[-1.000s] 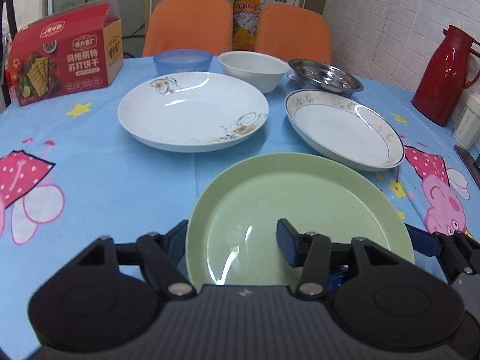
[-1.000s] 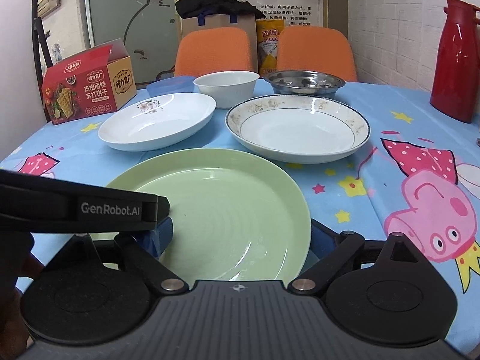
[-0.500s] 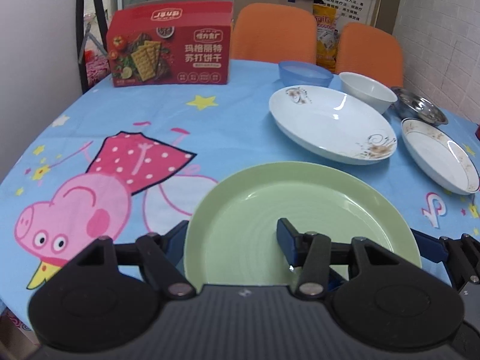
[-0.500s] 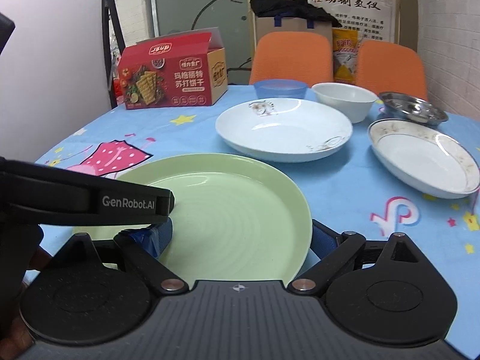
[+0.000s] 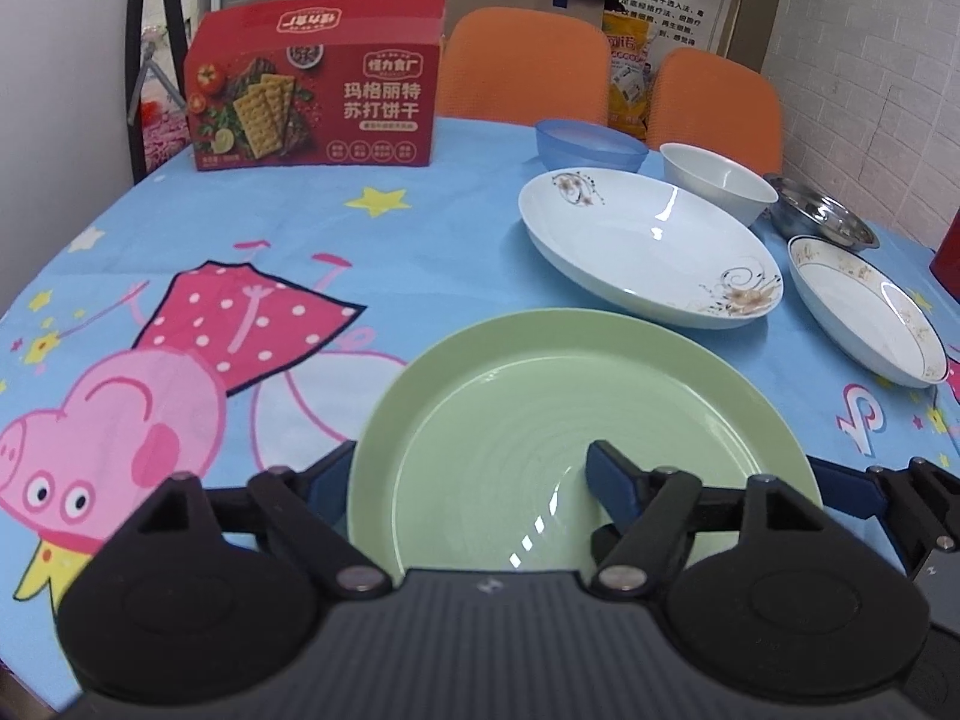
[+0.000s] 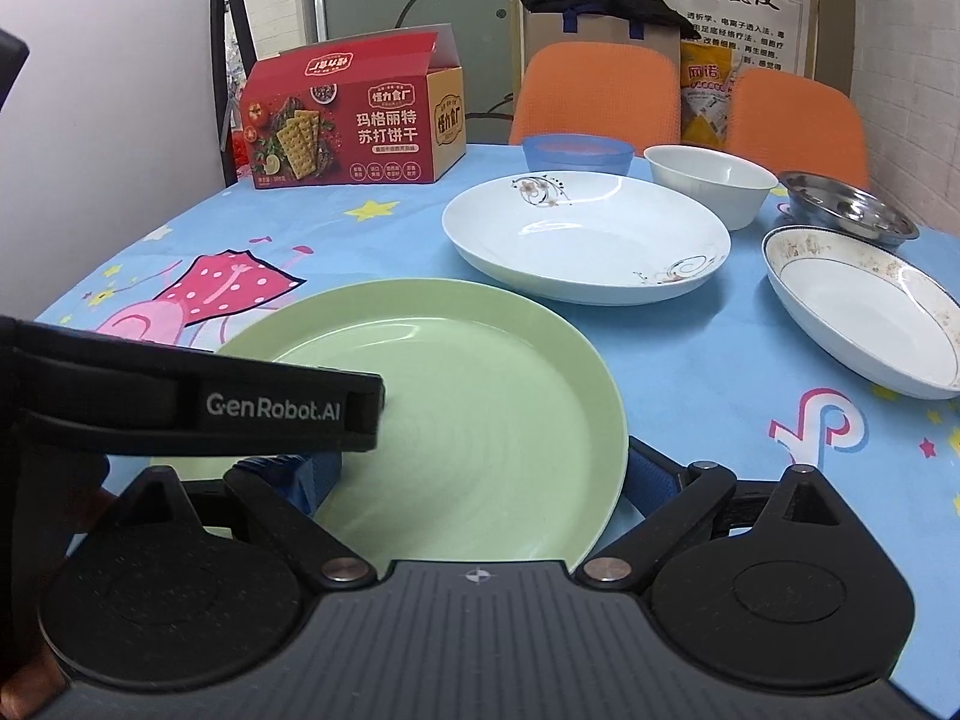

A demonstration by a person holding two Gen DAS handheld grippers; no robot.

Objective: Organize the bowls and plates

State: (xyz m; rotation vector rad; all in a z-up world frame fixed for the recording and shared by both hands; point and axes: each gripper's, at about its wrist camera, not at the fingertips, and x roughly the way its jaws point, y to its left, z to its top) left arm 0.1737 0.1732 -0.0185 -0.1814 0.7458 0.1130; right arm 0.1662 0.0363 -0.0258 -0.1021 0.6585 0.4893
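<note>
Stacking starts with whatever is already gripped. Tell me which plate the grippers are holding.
The green plate, nearest the cameras; both grippers clamp its rim. The floral white plate and gold-rimmed plate lie untouched beyond it.

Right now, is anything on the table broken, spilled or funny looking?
Nothing broken or spilled. The only odd bit: the red cracker box sits among the dishes with its top flap open. The green plate is gripped on both sides by the two grippers.

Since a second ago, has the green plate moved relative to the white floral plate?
Yes. The green plate, gripped by both grippers, has shifted left: it was directly in front of the white floral plate and now sits toward the cracker box side.
</note>
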